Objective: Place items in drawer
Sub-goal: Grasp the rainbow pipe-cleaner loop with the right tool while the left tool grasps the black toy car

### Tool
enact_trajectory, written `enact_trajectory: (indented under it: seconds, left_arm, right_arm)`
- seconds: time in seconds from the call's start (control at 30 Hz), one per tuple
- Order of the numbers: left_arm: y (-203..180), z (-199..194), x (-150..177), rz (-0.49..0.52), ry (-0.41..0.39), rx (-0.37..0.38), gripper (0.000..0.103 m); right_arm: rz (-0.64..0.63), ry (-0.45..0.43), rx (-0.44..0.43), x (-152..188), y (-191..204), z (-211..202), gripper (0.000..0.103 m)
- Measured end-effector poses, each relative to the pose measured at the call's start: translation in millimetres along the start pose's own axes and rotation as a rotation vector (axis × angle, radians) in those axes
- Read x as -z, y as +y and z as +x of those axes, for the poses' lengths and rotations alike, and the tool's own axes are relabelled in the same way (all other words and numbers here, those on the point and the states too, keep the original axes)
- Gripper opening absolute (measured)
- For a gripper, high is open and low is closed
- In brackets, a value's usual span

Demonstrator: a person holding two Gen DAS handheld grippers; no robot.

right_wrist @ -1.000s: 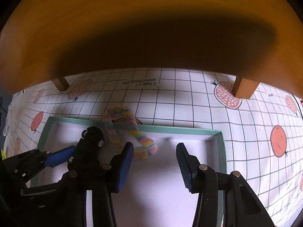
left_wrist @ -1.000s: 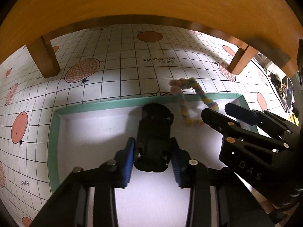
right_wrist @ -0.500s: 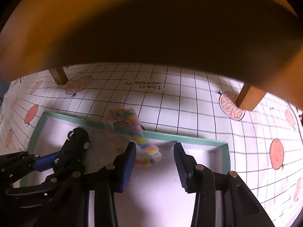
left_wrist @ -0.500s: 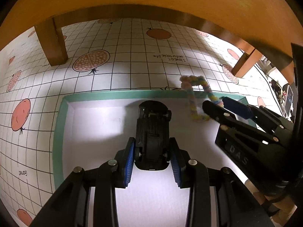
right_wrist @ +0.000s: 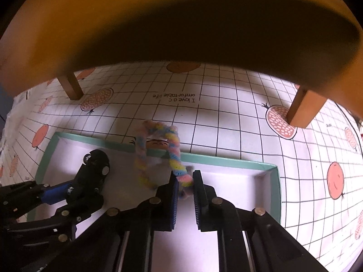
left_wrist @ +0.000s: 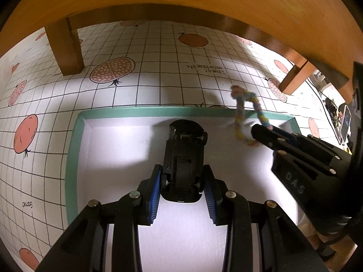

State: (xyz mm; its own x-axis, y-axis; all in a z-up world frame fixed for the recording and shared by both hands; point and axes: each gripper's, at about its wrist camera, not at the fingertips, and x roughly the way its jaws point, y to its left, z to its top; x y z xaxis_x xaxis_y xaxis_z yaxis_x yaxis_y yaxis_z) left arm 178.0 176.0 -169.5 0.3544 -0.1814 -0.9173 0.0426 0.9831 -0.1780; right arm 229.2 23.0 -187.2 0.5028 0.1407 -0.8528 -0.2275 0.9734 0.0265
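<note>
1. While we look along the left claw (left_wrist: 182,188), its blue pads (left_wrist: 154,192) press both sides of a black toy car (left_wrist: 184,158), held nose-down over the white floor of the drawer (left_wrist: 74,140).
2. Further right, we see the right claw (right_wrist: 184,187), whose jaws have just been closing, now nearly shut and pinching one end of a pastel twisted rope (right_wrist: 158,151).
3. The rope arches up above the drawer's far teal rim, its other end hanging inside.
4. Around the drawer we see a gridded, fruit-printed cloth (right_wrist: 238,124) on the worktop, with wooden legs (right_wrist: 301,108) standing on it.
</note>
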Motion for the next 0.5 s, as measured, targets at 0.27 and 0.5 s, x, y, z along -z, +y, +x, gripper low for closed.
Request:
enact_trajectory:
  seconds: [0.27,0.5]
  left_arm:
    - [7,-4,6,-0.022,0.008,-0.017,0.036]
    - [10,-12,9,-0.033,0.008,-0.027,0.035]
  right_arm:
    - [0.005,0.002,-0.020,6,-2,-15,0.012]
    - [0.000,-0.005,-0.033,11,1,-32,0.012]
